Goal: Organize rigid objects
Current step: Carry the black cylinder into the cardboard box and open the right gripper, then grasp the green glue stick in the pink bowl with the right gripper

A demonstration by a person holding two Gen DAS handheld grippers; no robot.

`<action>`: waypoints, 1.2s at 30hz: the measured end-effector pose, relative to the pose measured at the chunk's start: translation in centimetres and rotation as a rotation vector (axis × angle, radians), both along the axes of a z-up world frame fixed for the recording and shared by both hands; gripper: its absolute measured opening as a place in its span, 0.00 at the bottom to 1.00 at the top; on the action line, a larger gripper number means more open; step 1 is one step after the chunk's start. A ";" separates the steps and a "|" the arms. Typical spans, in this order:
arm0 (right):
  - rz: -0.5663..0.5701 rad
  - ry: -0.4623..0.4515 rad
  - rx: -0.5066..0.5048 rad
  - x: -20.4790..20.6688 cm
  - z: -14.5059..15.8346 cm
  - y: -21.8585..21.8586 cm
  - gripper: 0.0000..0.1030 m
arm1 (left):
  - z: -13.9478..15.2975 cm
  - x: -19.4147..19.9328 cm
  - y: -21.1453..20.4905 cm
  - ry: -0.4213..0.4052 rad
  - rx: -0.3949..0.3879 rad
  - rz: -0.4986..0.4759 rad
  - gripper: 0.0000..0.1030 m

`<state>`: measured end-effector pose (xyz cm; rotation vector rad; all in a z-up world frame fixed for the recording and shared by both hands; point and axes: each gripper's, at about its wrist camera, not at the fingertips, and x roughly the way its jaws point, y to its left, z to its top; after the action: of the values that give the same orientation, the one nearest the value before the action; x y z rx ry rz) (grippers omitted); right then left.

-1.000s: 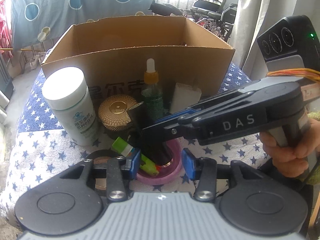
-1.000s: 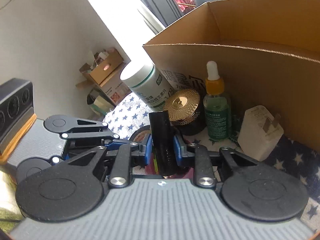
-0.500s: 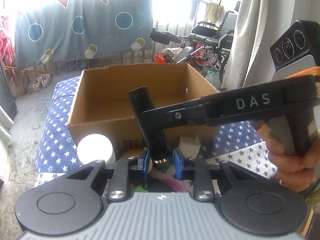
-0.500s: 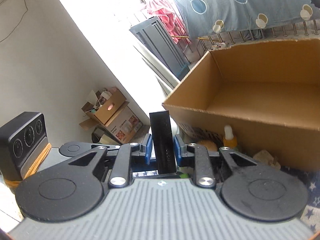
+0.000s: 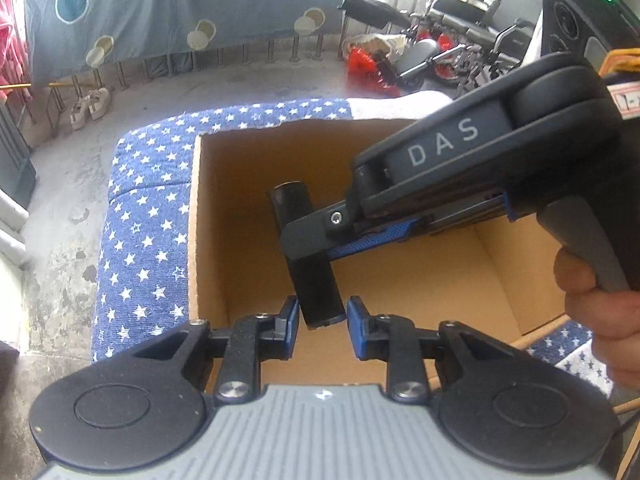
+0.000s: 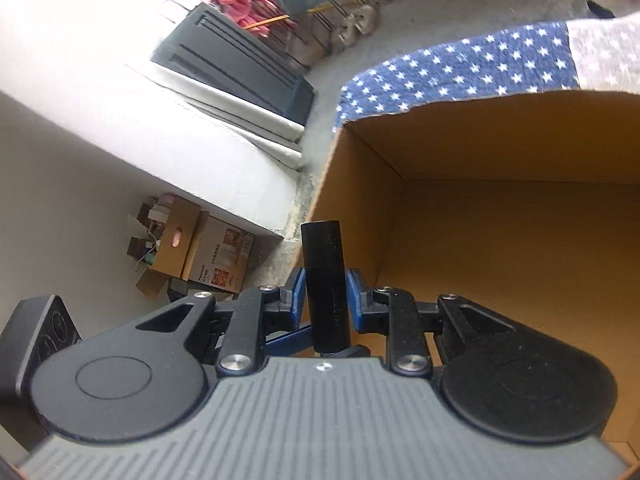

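Observation:
My right gripper [image 6: 326,292] is shut on a black cylindrical tube [image 6: 325,280] and holds it above the inside of the open cardboard box [image 6: 500,240]. In the left wrist view the right gripper [image 5: 316,236] comes in from the right, holding the black tube [image 5: 316,288] tilted over the box [image 5: 212,220]. My left gripper [image 5: 322,326] is open and empty, just below the tube's lower end, with its blue pads [image 5: 290,326] apart from it. The box floor in view is bare.
The box stands on a blue star-patterned cloth [image 5: 140,220]. Concrete floor [image 5: 60,240] lies to the left. A hanging blue sheet [image 5: 180,8] and wheelchairs [image 5: 480,40] stand at the back. Small cardboard boxes [image 6: 192,248] sit by the wall.
Both grippers have risen and tipped forward over the box. The right gripper carried the black tube up from the table items to above the box interior. The bottles and jars have left the view.

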<state>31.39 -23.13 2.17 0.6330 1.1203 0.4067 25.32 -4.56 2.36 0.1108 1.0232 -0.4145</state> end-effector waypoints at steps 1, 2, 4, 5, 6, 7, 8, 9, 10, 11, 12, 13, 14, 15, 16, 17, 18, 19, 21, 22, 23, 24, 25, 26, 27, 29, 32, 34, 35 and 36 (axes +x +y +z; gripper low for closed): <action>-0.006 0.034 -0.010 0.8 -1.0 0.2 0.21 | -0.5 0.6 0.0 0.010 0.010 0.004 0.26; -0.011 0.063 -0.023 1.5 -2.1 0.7 0.21 | -1.1 1.0 0.0 0.021 0.019 0.014 0.26; -0.019 0.111 -0.046 3.0 -3.7 1.1 0.21 | -1.5 1.4 0.1 0.027 0.030 0.022 0.26; -0.020 0.123 -0.051 3.7 -4.3 1.3 0.21 | -1.5 1.5 0.2 0.018 0.035 0.024 0.26; -0.024 0.131 -0.060 4.2 -4.7 1.5 0.22 | -1.4 1.4 0.2 0.014 0.038 0.026 0.26; -0.025 0.131 -0.065 4.7 -4.9 1.7 0.23 | -1.4 1.5 0.3 0.014 0.036 0.026 0.27; -0.027 0.128 -0.074 5.1 -4.9 1.9 0.24 | -1.3 1.5 0.4 0.016 0.032 0.030 0.27; -0.036 0.125 -0.080 5.5 -4.7 2.0 0.27 | -1.1 1.6 0.4 0.016 0.027 0.037 0.27; -0.043 0.120 -0.085 5.6 -4.5 2.1 0.34 | -0.9 1.4 0.5 0.010 0.020 0.042 0.27; -0.055 0.108 -0.085 5.8 -4.1 2.0 0.37 | -0.6 1.1 0.7 0.003 0.012 0.047 0.28; -0.061 0.094 -0.083 5.6 -3.6 1.9 0.41 | -0.2 0.9 0.9 -0.003 0.000 0.052 0.29; -0.060 0.080 -0.081 5.2 -2.9 1.7 0.43 | 0.2 0.4 1.1 -0.010 -0.014 0.054 0.30; -0.064 0.062 -0.080 4.5 -2.2 1.5 0.43 | 0.6 -0.1 1.3 -0.018 -0.027 0.055 0.32; -0.072 0.045 -0.077 3.9 -1.3 1.0 0.43 | 1.2 -0.6 1.5 -0.031 -0.041 0.057 0.33; -0.072 0.024 -0.074 3.0 -0.6 0.8 0.44 | 1.7 -1.3 1.7 -0.046 -0.052 0.056 0.33; -0.071 -0.003 -0.073 2.0 0.5 0.2 0.44 | 2.3 -2.1 1.9 -0.060 -0.062 0.056 0.34; -0.078 -0.035 -0.076 0.6 1.7 -0.8 0.44 | 3.0 -3.0 2.0 -0.077 -0.072 0.056 0.35; -0.081 -0.064 -0.081 -0.7 2.7 -1.4 0.45 | 3.7 -3.9 2.2 -0.093 -0.084 0.053 0.36; -0.079 -0.129 -0.083 -3.9 4.7 -2.2 0.45 | 4.9 -5.9 2.4 -0.125 -0.099 0.045 0.39; -0.082 -0.153 -0.089 -5.5 5.5 -2.6 0.45 | 5.5 -7.1 2.5 -0.143 -0.106 0.041 0.40; -0.090 -0.178 -0.095 -7.4 6.2 -3.0 0.45 | 6.1 -8.2 2.5 -0.159 -0.111 0.035 0.42; -0.094 -0.205 -0.099 -9.1 6.7 -3.2 0.45 | 6.5 -9.5 2.6 -0.175 -0.119 0.033 0.44; -0.103 -0.230 -0.102 -11.0 7.1 -3.5 0.45 | 6.8 -10.5 2.7 -0.182 -0.128 0.032 0.45; -0.113 -0.254 -0.101 -12.9 7.3 -3.8 0.45 | 7.0 -11.8 2.8 -0.187 -0.140 0.027 0.45; -0.117 -0.273 -0.101 -14.6 7.4 -3.9 0.45 | 7.1 -12.7 3.0 -0.191 -0.148 0.022 0.45; -0.136 -0.303 -0.098 -17.9 7.1 -4.2 0.45 | 6.8 -14.8 3.0 -0.192 -0.150 0.011 0.45; -0.149 -0.314 -0.062 -22.2 5.2 -4.4 0.45 | 5.2 -17.7 2.7 -0.173 -0.140 -0.017 0.45; -0.150 -0.290 -0.049 -24.2 3.3 -4.0 0.45 | 3.6 -19.9 2.2 -0.151 -0.128 -0.037 0.45; -0.147 -0.269 -0.041 -25.1 2.1 -3.7 0.45 | 2.8 -20.5 1.9 -0.139 -0.122 -0.043 0.44; -0.138 -0.245 -0.034 -25.6 0.8 -3.3 0.45 | 1.8 -21.1 1.5 -0.124 -0.117 -0.052 0.44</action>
<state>5.80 -26.38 2.99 0.6093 0.8437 0.3361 4.25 -3.01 4.15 0.0575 0.8736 -0.5079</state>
